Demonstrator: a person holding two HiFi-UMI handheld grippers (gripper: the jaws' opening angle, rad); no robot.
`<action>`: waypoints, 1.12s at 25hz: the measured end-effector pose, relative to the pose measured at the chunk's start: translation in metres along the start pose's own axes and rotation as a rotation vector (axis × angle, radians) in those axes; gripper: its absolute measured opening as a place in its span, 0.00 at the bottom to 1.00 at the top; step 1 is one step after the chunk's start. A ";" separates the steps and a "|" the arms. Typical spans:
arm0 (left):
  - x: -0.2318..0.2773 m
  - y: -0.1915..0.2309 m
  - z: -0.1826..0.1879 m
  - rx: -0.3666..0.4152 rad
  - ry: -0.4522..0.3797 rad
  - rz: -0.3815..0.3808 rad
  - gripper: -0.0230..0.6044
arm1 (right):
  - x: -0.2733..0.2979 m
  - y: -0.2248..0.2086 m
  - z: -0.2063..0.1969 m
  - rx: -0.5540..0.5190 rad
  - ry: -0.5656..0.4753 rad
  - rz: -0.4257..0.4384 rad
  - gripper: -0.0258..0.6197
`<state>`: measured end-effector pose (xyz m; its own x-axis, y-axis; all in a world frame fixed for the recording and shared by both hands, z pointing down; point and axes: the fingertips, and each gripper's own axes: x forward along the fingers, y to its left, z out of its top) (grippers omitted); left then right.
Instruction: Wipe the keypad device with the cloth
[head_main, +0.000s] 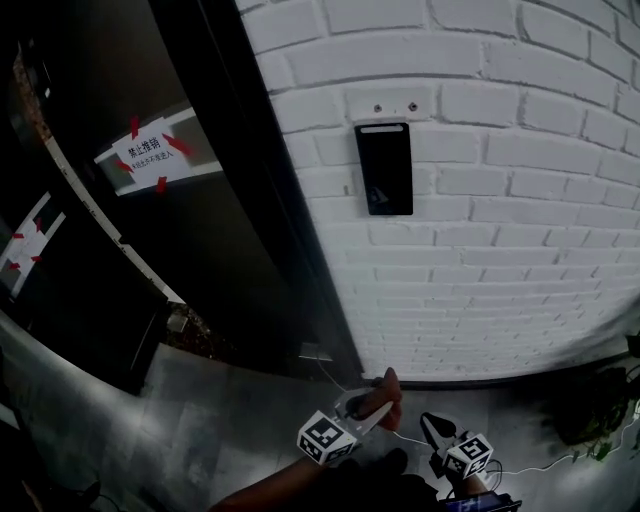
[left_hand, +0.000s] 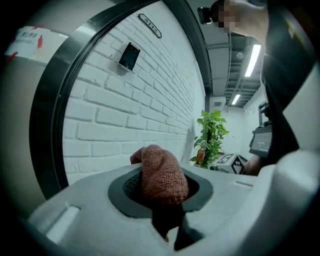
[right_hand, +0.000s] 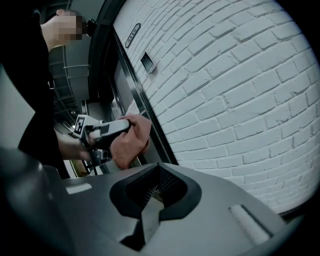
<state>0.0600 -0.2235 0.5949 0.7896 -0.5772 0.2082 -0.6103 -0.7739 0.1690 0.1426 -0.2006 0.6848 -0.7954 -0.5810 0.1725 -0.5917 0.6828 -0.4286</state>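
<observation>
Head view looks down a white brick wall (head_main: 500, 250) with one keypad device (head_main: 383, 168) fixed to it, a black upright slab. No keys can be made out on its face. Just above it sits one small plate (head_main: 395, 105) with two screws. To the left is a dark glass door (head_main: 200, 260) carrying two paper signs, one (head_main: 150, 155) higher and one (head_main: 25, 245) at the left edge, both stuck on with red tape. Their print is too small to read.

Two tools show low in that view, well apart from the device, and each carries one marker cube, two (head_main: 328, 438) (head_main: 468, 455) in all. A hand (head_main: 385, 395) covers the tips of the left one, and the right one is cut off by the bottom edge.

Left gripper view settles the grip: the left tool (left_hand: 161, 200) is closed on the one cloth (left_hand: 162, 170), a reddish-brown knitted wad standing up out of the jaws, with its lower part hidden between them. The device is only a small tilted rectangle up the wall here, nowhere near the cloth. One potted plant (left_hand: 212, 135) stands further along the wall.

Right gripper view shows the right tool (right_hand: 155, 192) with its jaws drawn together, only a thin pale slit between them and nothing held. Beyond it the person's hand is wrapped round the handle of the left tool.
</observation>
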 end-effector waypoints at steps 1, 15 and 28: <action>-0.006 -0.010 -0.012 -0.027 0.008 -0.033 0.18 | 0.001 0.006 -0.001 -0.003 -0.005 0.007 0.04; -0.118 -0.053 -0.087 -0.126 0.034 -0.139 0.18 | -0.005 0.132 -0.030 -0.081 -0.006 0.018 0.04; -0.178 -0.116 -0.128 -0.117 0.071 -0.217 0.18 | -0.049 0.215 -0.076 -0.100 -0.025 -0.068 0.04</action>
<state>-0.0180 0.0025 0.6612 0.8992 -0.3778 0.2209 -0.4332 -0.8401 0.3264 0.0448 0.0084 0.6514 -0.7500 -0.6377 0.1759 -0.6556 0.6810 -0.3262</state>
